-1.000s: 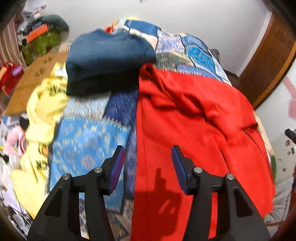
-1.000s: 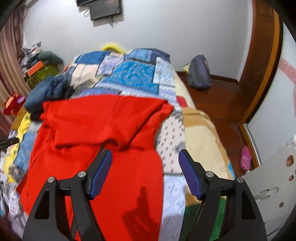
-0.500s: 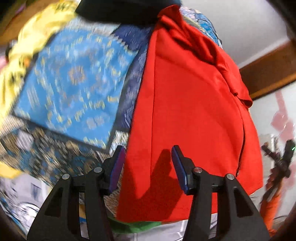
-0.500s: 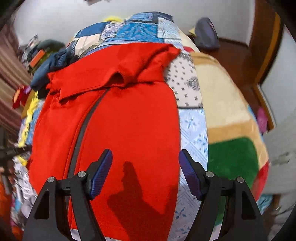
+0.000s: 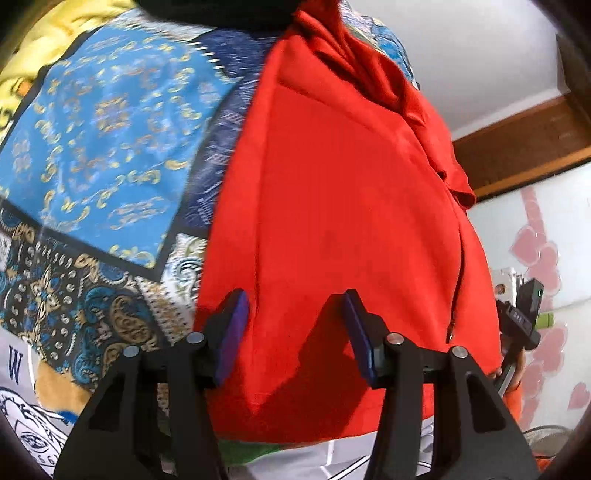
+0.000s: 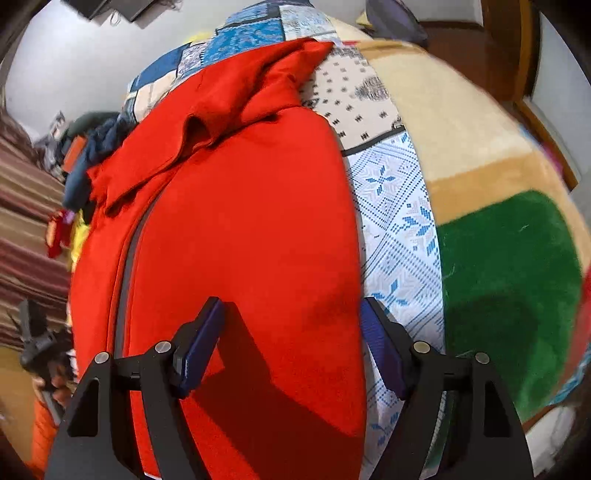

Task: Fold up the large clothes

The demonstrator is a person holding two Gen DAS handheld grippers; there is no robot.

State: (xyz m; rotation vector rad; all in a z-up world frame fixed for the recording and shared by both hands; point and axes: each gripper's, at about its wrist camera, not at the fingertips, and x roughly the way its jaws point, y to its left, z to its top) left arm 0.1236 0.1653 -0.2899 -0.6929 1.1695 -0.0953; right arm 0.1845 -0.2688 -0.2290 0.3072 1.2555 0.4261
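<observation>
A large red zip-up garment [image 5: 340,206] lies flat on a patchwork bedspread [image 5: 110,122], its hood bunched at the far end. It also shows in the right wrist view [image 6: 251,229] with a grey zipper line down its left side. My left gripper [image 5: 293,314] is open and empty, hovering low over the garment's near left hem. My right gripper [image 6: 291,325] is open and empty over the near right edge, its right finger [image 6: 380,343] beyond the cloth's edge over the bedspread [image 6: 399,221].
A dark folded garment [image 5: 229,11] and yellow cloth [image 5: 44,40] lie at the bed's far left. A beige and green blanket [image 6: 509,251] covers the bed's right side. The other gripper shows at the right edge [image 5: 524,317] and at the left edge [image 6: 40,343].
Both grippers have dropped and tilted down toward the near hem of the red garment, closer to the cloth. Both stay open.
</observation>
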